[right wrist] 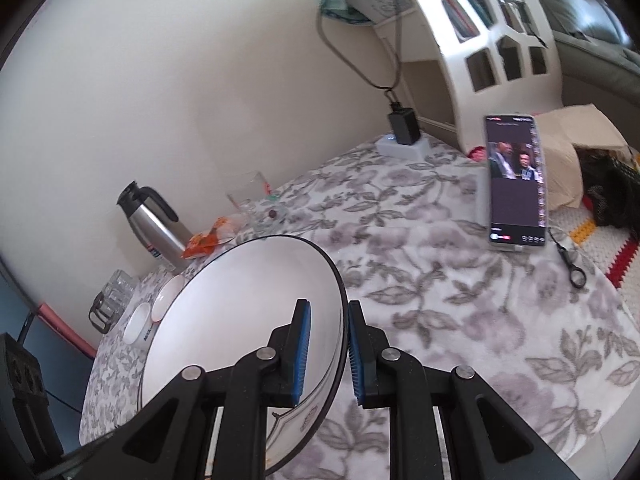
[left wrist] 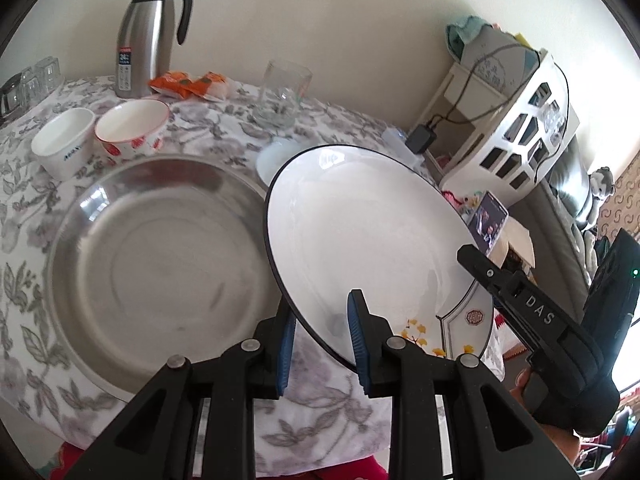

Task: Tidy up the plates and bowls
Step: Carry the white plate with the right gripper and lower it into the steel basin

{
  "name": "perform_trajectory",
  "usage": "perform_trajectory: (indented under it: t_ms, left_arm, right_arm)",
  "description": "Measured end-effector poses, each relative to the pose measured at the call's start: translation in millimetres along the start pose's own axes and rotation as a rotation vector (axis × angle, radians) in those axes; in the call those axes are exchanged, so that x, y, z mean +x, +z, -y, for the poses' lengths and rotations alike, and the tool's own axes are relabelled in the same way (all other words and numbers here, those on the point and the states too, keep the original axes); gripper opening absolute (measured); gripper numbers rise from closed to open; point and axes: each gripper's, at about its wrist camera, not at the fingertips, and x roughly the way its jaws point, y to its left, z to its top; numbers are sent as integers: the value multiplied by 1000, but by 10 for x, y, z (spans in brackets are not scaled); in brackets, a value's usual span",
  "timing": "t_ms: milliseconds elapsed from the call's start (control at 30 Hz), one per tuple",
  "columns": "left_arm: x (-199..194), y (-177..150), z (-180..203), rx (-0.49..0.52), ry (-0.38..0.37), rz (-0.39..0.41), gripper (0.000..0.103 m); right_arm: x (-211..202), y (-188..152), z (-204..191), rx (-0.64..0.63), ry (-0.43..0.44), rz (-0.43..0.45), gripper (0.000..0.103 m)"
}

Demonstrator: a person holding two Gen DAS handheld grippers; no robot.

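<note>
Left wrist view shows our left gripper (left wrist: 322, 344) straddling the near rim of the white plate (left wrist: 360, 232), one blue pad above the rim and one below; a gap shows beside each pad, so we judge this claw narrow but not yet clamped. The plate is tilted, lifted off the floral tablecloth (left wrist: 200, 136), just right of the steel basin (left wrist: 160, 264), with a patterned plate (left wrist: 464, 320) under its near right edge. From the right wrist view, our right gripper (right wrist: 326, 356) has the same white plate (right wrist: 240, 320) at its right rim, pads close on both faces, apparently pinching it, though we cannot be sure of full contact. Two small bowls (left wrist: 100, 136) sit far left near the thermos (left wrist: 148, 36), and a glass (left wrist: 280, 96) stands beyond the plate. To do this step well, we should settle the left pads squarely on the rim before moving, keep both grips level with each other so the plate does not twist, and carry it low over the basin, clear of the glass.
</note>
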Motion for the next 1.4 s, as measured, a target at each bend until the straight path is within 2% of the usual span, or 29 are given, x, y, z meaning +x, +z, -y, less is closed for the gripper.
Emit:
perform_trajectory:
  t_ms: [400, 900, 1100, 1400]
  left_arm:
    - [-255, 179, -566, -57, 31, 30, 28]
    - [-391, 275, -1225, -159, 47, 10, 28]
    - [-362, 295, -1439, -189, 61, -14, 28]
    - [-175, 248, -1534, -206, 93, -89, 28]
  right_arm:
    - [192, -117, -647, -77, 25, -46, 19]
    - [508, -320, -1255, -141, 37, -125, 19]
    - [683, -424, -1337, -146, 35, -182, 19]
    - [900, -571, -1278, -140, -5, -259, 19]
